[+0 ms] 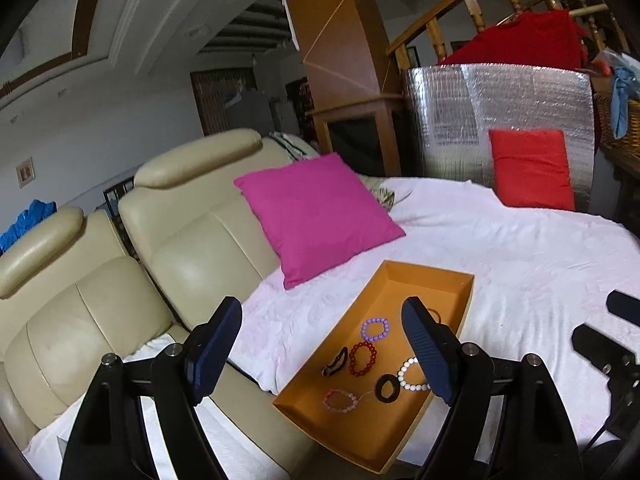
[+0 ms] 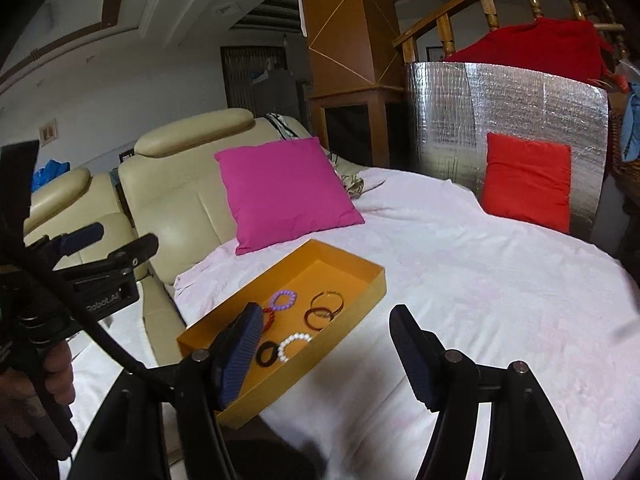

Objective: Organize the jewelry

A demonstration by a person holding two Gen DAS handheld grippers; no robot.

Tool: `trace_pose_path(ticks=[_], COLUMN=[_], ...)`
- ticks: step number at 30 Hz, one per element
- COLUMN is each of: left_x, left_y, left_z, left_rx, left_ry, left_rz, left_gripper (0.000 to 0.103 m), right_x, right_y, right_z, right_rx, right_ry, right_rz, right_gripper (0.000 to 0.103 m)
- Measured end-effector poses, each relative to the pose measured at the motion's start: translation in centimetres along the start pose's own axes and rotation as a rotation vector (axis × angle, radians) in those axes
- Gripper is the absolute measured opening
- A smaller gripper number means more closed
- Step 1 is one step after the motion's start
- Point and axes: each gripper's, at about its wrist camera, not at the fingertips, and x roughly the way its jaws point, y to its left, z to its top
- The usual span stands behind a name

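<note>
An orange tray lies on a white blanket and holds several pieces of jewelry. Among them are a purple bead bracelet, a red bead bracelet, a white pearl bracelet, a black ring, a pink bead bracelet and a black hair clip. The right wrist view also shows a gold bangle and a brown bangle in the tray. My left gripper hovers open above the tray's near left. My right gripper is open above its near right. Neither holds anything.
The white blanket covers a round bed. A pink cushion leans on a beige leather sofa behind the tray. A red cushion rests against a silver foil panel. A wooden stair railing stands behind.
</note>
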Motion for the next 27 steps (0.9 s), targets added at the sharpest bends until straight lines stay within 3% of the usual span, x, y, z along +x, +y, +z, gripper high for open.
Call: trace_pose_path(ticks=[11, 27], left_x=[-4.1, -3.9], left_y=[1.9, 3.9], left_z=[0.0, -0.1], left_rx=[-0.025, -0.080], left_ry=[-0.056, -0.040], left_rz=[-0.012, 0.002], left_gripper=[0.084, 0.086], right_x=[-3.0, -3.0], right_y=[3.9, 5.3], right_z=[-0.7, -0.5], right_rx=[-0.053, -0.041], right_ry=[0.024, 0.046], right_rz=[-0.078, -0.097], right_gripper=[0.070, 0.070])
